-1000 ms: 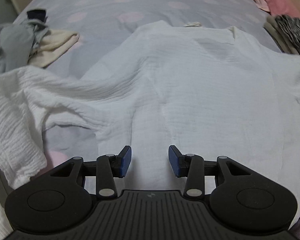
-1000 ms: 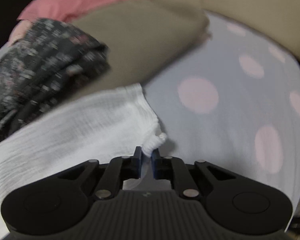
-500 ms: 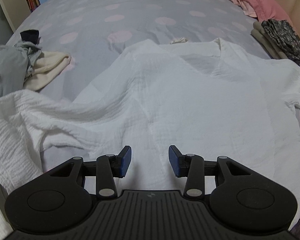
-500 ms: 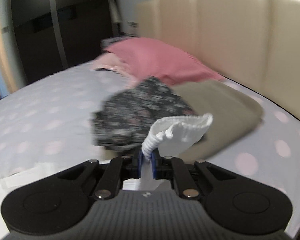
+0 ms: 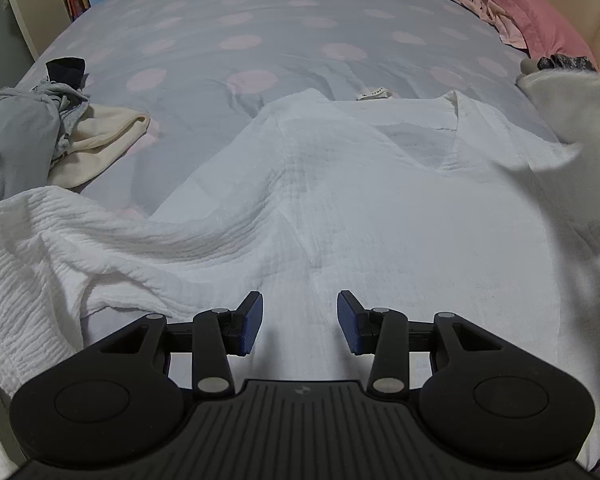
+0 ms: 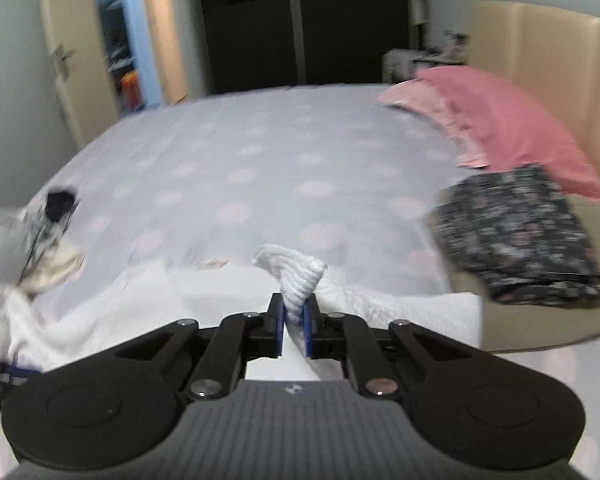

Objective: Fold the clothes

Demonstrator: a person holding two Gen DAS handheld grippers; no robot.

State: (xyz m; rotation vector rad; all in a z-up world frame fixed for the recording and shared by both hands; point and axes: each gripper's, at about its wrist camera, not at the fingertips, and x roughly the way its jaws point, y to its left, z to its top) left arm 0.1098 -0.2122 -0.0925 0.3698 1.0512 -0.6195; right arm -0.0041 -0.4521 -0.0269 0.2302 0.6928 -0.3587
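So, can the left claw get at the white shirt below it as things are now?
Probably yes. The left claw is open and empty, the white shirt lies spread directly beneath, and nothing is between them.

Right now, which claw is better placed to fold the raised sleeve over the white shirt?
Right. The right claw is already shut on the sleeve, lifted off the bed. The left claw is open and empty, low over the shirt near its hem.
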